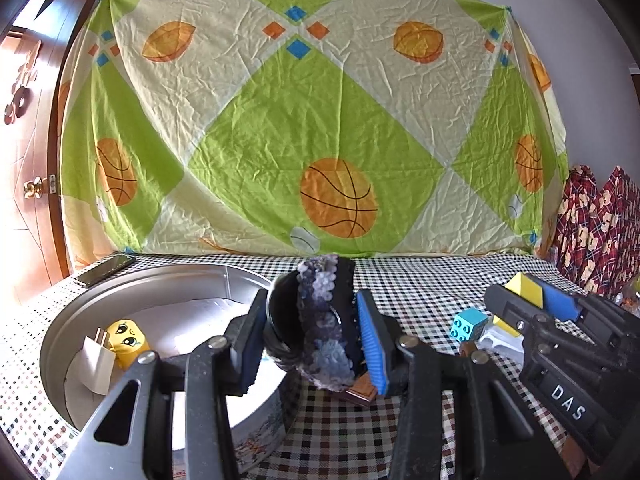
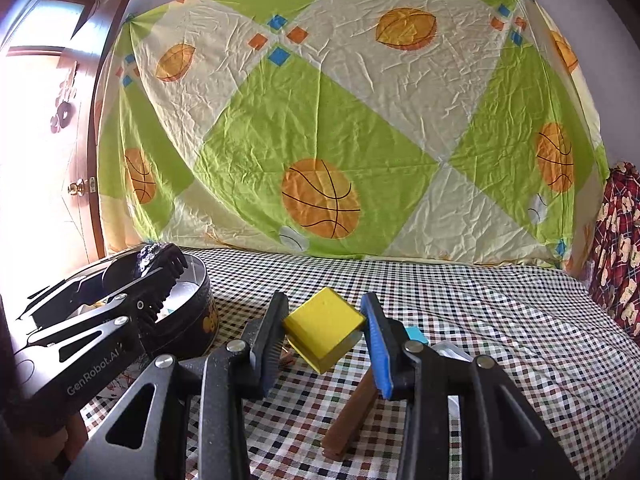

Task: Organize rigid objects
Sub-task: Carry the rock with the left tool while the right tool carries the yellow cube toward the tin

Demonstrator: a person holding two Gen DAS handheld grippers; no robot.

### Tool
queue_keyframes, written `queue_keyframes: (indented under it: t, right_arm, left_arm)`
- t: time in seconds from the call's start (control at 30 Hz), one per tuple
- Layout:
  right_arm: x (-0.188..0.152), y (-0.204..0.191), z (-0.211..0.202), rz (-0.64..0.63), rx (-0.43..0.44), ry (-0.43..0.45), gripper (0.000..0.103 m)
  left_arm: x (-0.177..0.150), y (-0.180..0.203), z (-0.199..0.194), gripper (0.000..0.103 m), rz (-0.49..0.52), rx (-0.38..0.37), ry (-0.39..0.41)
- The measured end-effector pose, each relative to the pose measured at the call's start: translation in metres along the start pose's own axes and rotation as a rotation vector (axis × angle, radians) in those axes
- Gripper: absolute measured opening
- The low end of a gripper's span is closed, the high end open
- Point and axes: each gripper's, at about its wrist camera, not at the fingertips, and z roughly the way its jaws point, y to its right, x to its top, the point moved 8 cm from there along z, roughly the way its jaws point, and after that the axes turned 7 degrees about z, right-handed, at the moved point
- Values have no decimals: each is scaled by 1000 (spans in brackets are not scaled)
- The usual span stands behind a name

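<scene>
My left gripper [image 1: 310, 336] is shut on a black hair claw clip with purple sequins [image 1: 320, 320], held at the right rim of a round metal tin [image 1: 160, 280]. In the tin lie a yellow face block [image 1: 126, 338] and a white plug adapter [image 1: 94, 360]. My right gripper [image 2: 324, 334] is shut on a yellow block [image 2: 324, 326], held above the checkered tablecloth [image 2: 500, 320]. The right gripper also shows in the left wrist view [image 1: 532, 298], and the left gripper in the right wrist view [image 2: 164, 264], over the tin [image 2: 200, 312].
A teal studded brick [image 1: 468, 322], a clear plastic piece [image 1: 500, 340] and a brown bar [image 2: 352, 416] lie on the cloth. A black phone [image 1: 106, 270] lies behind the tin. A basketball-print sheet [image 1: 320, 120] hangs behind, a wooden door [image 1: 28, 160] stands at left.
</scene>
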Motion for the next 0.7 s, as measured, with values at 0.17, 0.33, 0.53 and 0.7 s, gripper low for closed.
queue_keyframes:
  t: [0.17, 0.33, 0.53, 0.7]
  right_arm:
    - [0, -1, 1, 4, 4, -2, 41]
    - [-1, -7, 2, 3, 16, -3, 41]
    - [-2, -18, 5, -8, 34, -7, 41]
    - [-3, -28, 9, -20, 46, -13, 41]
  left_arm:
    - [-1, -8, -1, 42, -11, 9, -4]
    - [-1, -15, -1, 42, -19, 18, -2]
    - [-3, -24, -3, 42, -26, 30, -2]
    - [-4, -32, -4, 42, -38, 39, -2]
